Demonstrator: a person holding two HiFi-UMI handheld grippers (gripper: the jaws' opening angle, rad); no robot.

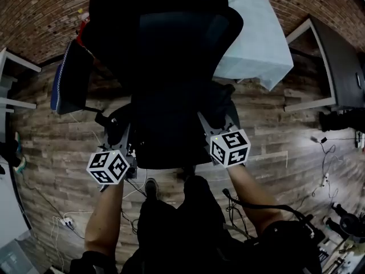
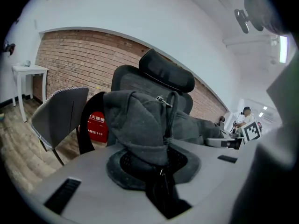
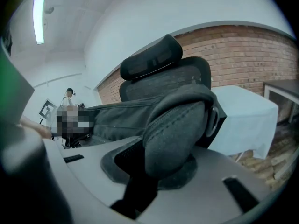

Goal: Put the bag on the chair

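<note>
The left tongs (image 1: 121, 131) are closed narrow on a bunched fold of the grey bag (image 1: 171, 124). In the left gripper view the cloth and a zip pull rise straight out of the tongs' (image 2: 159, 169) slot. Pinching that end probably keeps the soft bag from sagging or swinging as it goes to the seat. In the head view the bag spans between the two tools, with the left tongs at its 9 o'clock. The chair (image 1: 182, 33) rises at its 12 o'clock, its back and headrest facing the person. The bag is over the seat area, but the dark frame does not show whether it rests there or hangs just above. The right tongs (image 1: 214, 119), at the bag's 3 o'clock, are likewise clamped narrow. In the right gripper view they (image 3: 156, 171) grip a padded, stitched part of the bag (image 3: 180, 125). The two-ended hold seems meant to keep the load level.
</note>
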